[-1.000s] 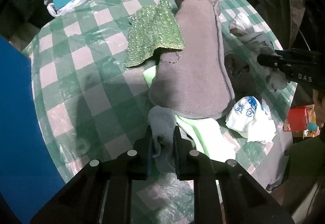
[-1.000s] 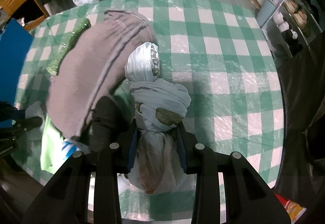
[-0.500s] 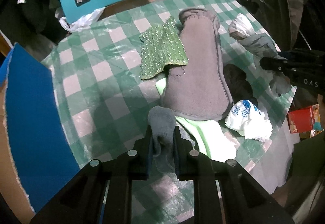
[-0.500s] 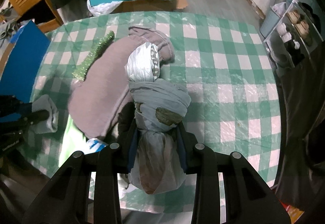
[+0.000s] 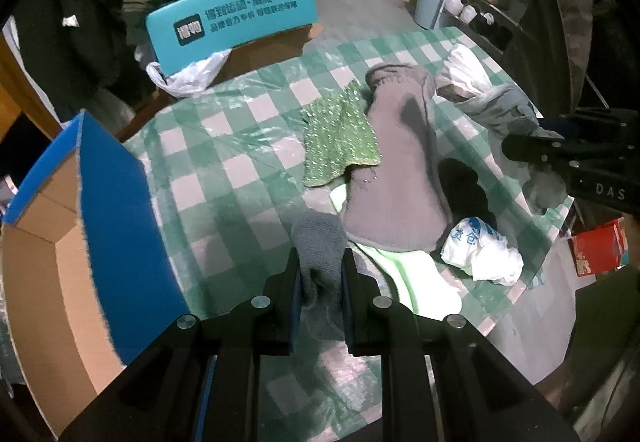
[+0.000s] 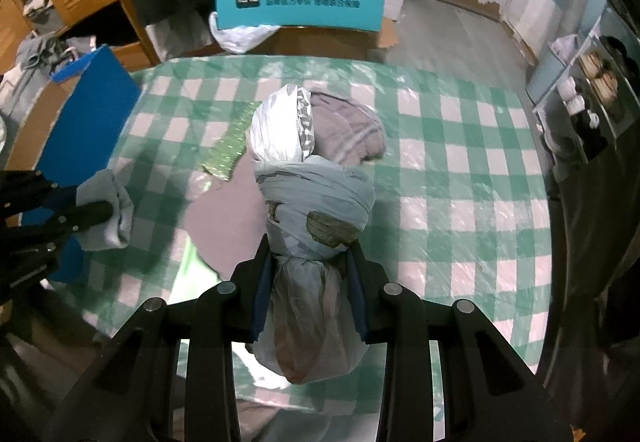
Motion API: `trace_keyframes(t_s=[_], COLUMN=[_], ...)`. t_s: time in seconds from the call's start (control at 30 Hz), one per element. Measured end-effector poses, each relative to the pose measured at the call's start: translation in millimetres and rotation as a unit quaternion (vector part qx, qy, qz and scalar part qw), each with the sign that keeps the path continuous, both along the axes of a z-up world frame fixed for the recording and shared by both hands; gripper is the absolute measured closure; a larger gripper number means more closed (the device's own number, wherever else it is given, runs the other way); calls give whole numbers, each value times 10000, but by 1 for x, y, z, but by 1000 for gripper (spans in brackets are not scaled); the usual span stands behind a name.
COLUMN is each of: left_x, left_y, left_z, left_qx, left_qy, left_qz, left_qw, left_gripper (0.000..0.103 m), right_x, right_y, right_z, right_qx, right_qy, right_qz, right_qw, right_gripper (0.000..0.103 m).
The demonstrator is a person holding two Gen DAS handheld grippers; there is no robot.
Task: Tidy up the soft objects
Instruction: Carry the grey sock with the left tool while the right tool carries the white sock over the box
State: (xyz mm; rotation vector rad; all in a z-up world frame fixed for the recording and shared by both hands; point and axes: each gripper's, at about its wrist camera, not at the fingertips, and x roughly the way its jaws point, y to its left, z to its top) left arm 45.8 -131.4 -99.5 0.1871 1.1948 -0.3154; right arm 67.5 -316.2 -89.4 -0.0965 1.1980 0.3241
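The lower end of the grey sock [image 5: 318, 242] is hidden between the left gripper [image 5: 319, 282] fingers, which pinch it; its rounded top stands up beyond the fingertips. From the right wrist view the same sock [image 6: 108, 209] hangs off that gripper's tips at the far left. The right gripper [image 6: 310, 274] pinches a knotted bundle [image 6: 316, 201] of pale cloth and plastic bag; the bundle fills the gap between the fingers, bulges below them toward the camera and blocks most of what lies beyond. What is wrapped inside cannot be made out.

Beyond the left fingertips, on the green check tablecloth [image 5: 224, 145], lies a long grey garment [image 5: 396, 169], with a green glittery cloth [image 5: 340, 137] just beside it to the left and partly under its edge. A pale green cloth [image 5: 404, 274] shows from under the garment's near end, mostly covered. To the right of the fingers sits a crumpled white bag [image 5: 480, 254] with blue print.

Left of the left fingers stands an open cardboard box [image 5: 44, 242] with a blue flap [image 5: 120, 226]; the frame edge cuts it off, and only bare cardboard shows inside.
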Motion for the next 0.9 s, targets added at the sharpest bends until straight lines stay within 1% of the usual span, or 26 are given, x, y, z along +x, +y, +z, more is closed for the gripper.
trace_keyframes(t_s=[0.33, 0.63, 0.9], left_x=[-5, -17, -22], left_y=[23, 40, 65], left_z=[24, 45, 56], left_qx=[-68, -57, -28], left_qy=[-221, -459, -598], left_qz=[188, 231, 401], left_qw=[9996, 9987, 9974], left_gripper=[86, 86, 86], right_x=[-3, -6, -8], right_y=[27, 57, 89], right_z=[21, 39, 51], right_qx=[153, 235, 307], right_qy=[-117, -233, -285], right_qz=[249, 537, 850], right_qw=[9995, 9980, 9955], right_gripper=[71, 71, 71])
